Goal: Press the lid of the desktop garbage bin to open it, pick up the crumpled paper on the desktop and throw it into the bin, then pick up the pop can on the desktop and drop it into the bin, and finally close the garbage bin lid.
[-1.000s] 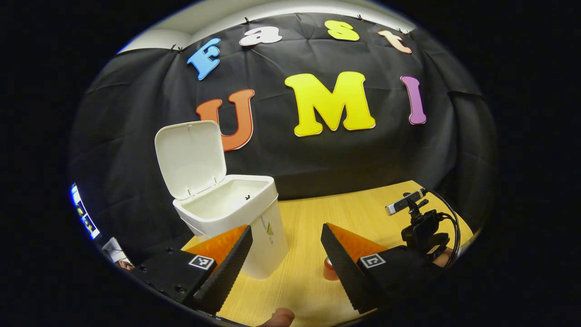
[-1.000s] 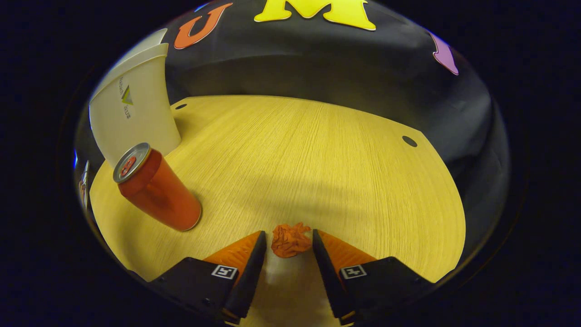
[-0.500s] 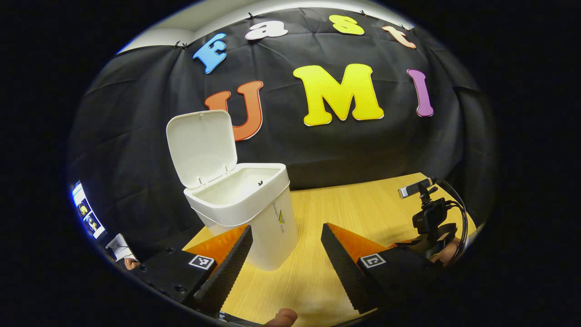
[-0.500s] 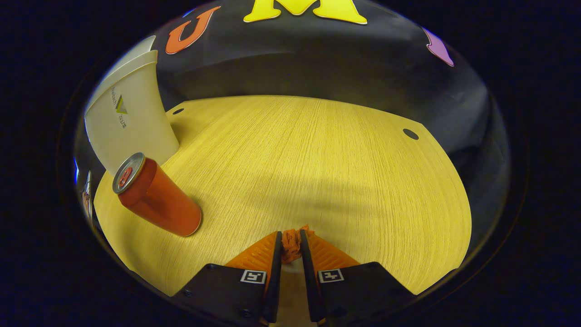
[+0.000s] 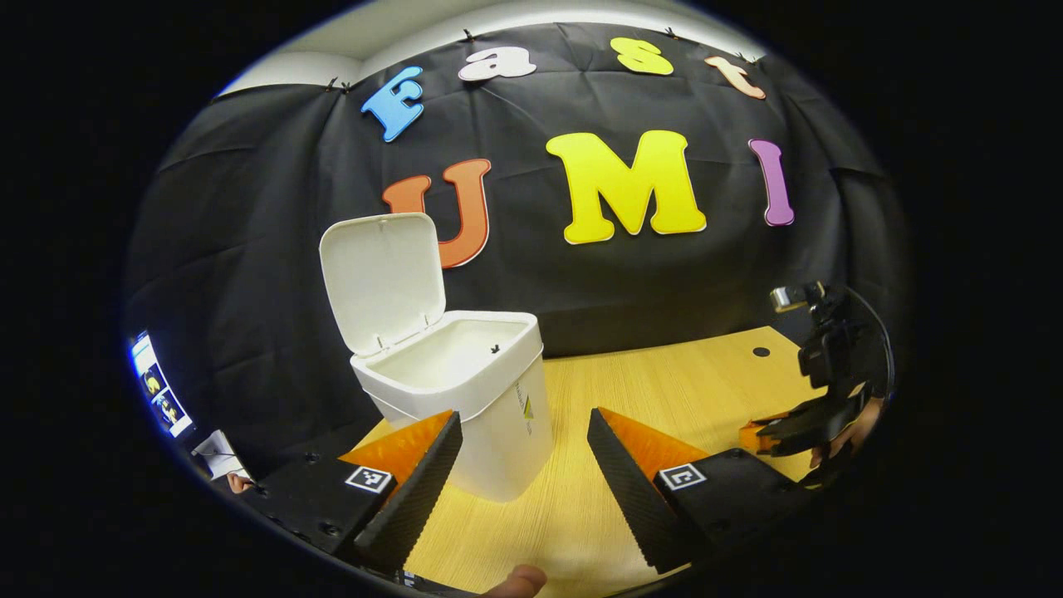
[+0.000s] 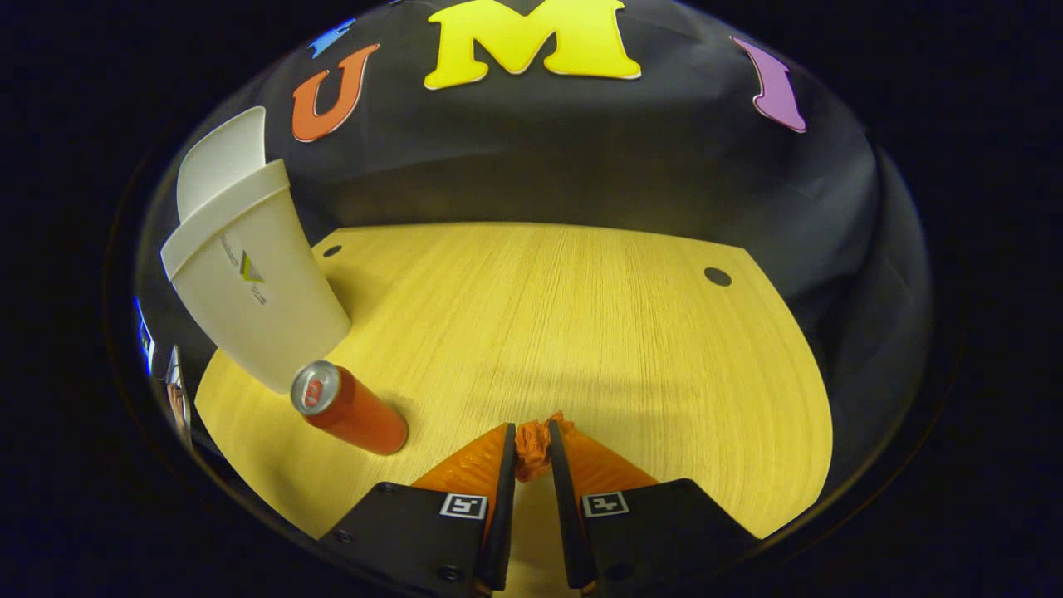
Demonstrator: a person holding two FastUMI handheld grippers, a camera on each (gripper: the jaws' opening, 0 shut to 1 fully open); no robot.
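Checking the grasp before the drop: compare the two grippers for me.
The right gripper is shut on the crumpled paper; the left gripper is open and holds nothing. The right gripper points down at the table; the left gripper faces the open bin. Both are hand-held.

Lighting is even and fairly bright from overhead. The table [image 6: 581, 332] carries a soft broad shadow band just beyond the right gripper [image 6: 531, 465]. The bin [image 5: 465, 390] is well lit, without glare, and casts a faint shadow on the table on its right side. Fisheye distortion bends the bin and table edges strongly toward the rim. Focus is sharp at centre and softer at the margins.
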